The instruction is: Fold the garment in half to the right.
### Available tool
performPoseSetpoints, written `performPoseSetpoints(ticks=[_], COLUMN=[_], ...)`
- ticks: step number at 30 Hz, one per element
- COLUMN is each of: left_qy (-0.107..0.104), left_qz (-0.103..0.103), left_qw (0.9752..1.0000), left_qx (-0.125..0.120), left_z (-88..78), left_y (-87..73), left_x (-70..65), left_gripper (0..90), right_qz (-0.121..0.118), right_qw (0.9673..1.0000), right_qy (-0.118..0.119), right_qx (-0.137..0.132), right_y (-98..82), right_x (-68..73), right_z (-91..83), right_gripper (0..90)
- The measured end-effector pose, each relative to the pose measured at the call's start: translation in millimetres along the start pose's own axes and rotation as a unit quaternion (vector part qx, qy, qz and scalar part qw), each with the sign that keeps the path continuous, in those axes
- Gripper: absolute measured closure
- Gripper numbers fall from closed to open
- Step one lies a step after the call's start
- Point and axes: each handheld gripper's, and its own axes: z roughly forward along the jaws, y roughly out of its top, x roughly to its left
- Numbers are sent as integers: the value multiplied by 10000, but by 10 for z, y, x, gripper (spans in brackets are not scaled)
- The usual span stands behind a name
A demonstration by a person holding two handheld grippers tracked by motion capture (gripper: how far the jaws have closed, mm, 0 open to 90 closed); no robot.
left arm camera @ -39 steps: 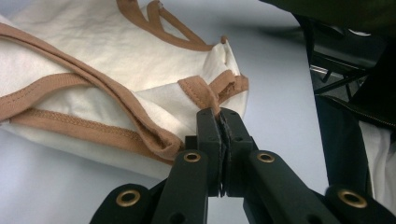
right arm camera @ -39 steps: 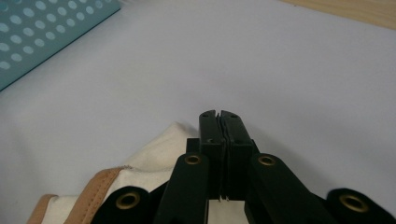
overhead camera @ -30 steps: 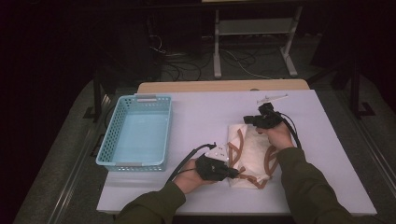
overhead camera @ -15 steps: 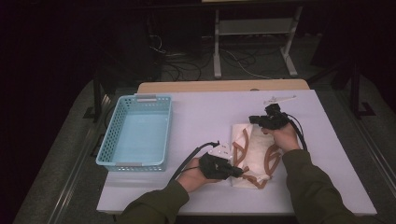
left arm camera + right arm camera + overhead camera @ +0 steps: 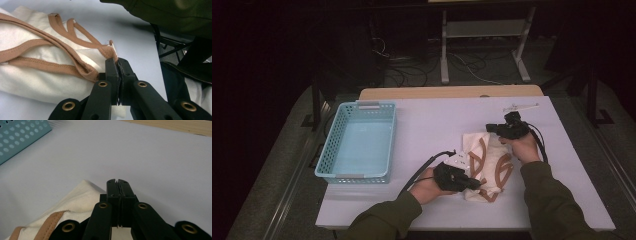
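A cream garment [image 5: 484,160] with brown trim lies crumpled on the white table [image 5: 432,120], right of centre. At its near edge, my left gripper [image 5: 479,184] is shut, and in the left gripper view the brown trim runs into the tips of that gripper [image 5: 117,61] across the cream garment [image 5: 37,65]. My right gripper [image 5: 488,128] is at the garment's far corner, pointing left and away. In the right gripper view it [image 5: 117,182] is shut, with the garment [image 5: 72,200] reaching under it and cream fabric showing in the slit between the jaws.
A light blue mesh basket [image 5: 332,145] with nothing in it stands at the table's left, and its corner [image 5: 17,135] shows in the right gripper view. A small white object [image 5: 519,106] lies near the far right edge. A green sleeve [image 5: 162,12] crosses above the garment.
My right gripper has shifted a little to the right along the garment's far edge. The left gripper has stayed at the near edge.
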Motion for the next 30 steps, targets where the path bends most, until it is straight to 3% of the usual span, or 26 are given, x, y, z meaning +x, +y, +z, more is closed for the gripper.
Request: performPoseSetpoints(ticks=[15,30], left_qy=[-81,-130], left_qz=[87,26], left_qw=[9999,9998], left_qx=[37,167], left_z=[189,384], left_y=[113,105], left_x=[-21,-34], left_gripper=[874,873], right_qz=[125,273], right_qw=[9998,9989], right_qy=[-161,-346], right_qx=[2,128], right_y=[-64,-184], right_x=[-124,-247], right_z=[-79,-109], right_gripper=[874,873])
